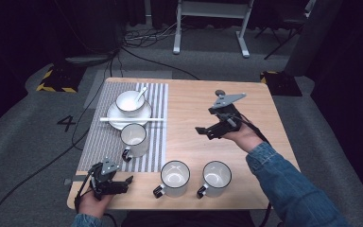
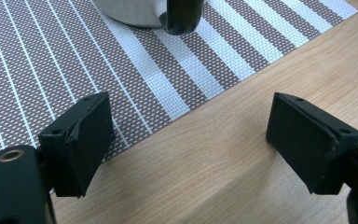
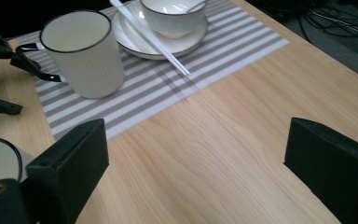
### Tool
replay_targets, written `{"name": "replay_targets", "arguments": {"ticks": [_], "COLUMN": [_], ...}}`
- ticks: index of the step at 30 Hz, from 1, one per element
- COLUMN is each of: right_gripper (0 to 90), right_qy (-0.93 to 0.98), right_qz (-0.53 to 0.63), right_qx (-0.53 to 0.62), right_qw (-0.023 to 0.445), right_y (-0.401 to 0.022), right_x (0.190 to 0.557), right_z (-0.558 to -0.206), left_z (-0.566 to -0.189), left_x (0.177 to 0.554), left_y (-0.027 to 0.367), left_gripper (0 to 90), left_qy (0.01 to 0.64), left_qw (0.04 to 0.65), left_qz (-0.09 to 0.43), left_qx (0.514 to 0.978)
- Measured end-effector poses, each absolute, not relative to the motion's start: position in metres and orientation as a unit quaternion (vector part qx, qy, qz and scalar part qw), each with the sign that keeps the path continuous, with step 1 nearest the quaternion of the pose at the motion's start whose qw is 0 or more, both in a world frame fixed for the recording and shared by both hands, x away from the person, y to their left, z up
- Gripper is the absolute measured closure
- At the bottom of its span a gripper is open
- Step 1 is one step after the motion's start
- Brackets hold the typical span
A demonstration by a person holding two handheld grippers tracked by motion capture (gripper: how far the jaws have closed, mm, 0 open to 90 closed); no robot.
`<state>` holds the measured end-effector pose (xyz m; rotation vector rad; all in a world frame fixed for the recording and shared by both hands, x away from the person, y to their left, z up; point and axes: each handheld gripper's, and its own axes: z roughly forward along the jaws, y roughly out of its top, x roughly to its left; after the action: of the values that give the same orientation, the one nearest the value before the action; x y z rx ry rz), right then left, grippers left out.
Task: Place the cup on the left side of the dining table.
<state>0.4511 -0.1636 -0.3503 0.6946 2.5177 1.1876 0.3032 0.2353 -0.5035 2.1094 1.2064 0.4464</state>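
Your left hand-held gripper (image 1: 125, 182) sits at the near corner of the striped placemat (image 1: 94, 137), jaws spread wide and holding nothing. Your right hand-held gripper (image 1: 207, 130) hovers over bare tabletop (image 1: 264, 123) beside the placemat, also wide open and empty. One mug (image 1: 134, 139) stands on the placemat, just beside the saucer (image 1: 113, 120) carrying a bowl (image 1: 130, 102).

A pale wooden worktop (image 1: 246, 146) carries a striped placemat (image 1: 158, 101) on its left side and two white mugs (image 1: 175, 178) (image 1: 216, 177) near the front edge.
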Motion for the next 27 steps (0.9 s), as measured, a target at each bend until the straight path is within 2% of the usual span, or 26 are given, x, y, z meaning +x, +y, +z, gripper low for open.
{"name": "replay_targets", "arguments": {"ticks": [6,20,27], "right_gripper": [15.1,15.3,15.3], "right_qy": [0.861,0.851,0.841], "right_qz": [0.402,0.361,0.352], "right_qx": [0.27,0.33,0.364], "right_qw": [0.155,0.19,0.19], "right_y": [-0.204,-0.274,-0.301], "right_x": [0.44,0.423,0.412], "right_z": [-0.35,-0.368,-0.385], "left_z": [-0.503,-0.503,-0.504], "left_x": [0.303,0.303,0.303], "left_y": [0.235,0.235,0.235], "left_gripper": [15.3,15.3,15.3], "left_qy": [0.461,0.461,0.461], "left_qw": [0.329,0.329,0.329], "left_qz": [0.17,0.17,0.172], "left_qx": [0.807,0.807,0.806]}}
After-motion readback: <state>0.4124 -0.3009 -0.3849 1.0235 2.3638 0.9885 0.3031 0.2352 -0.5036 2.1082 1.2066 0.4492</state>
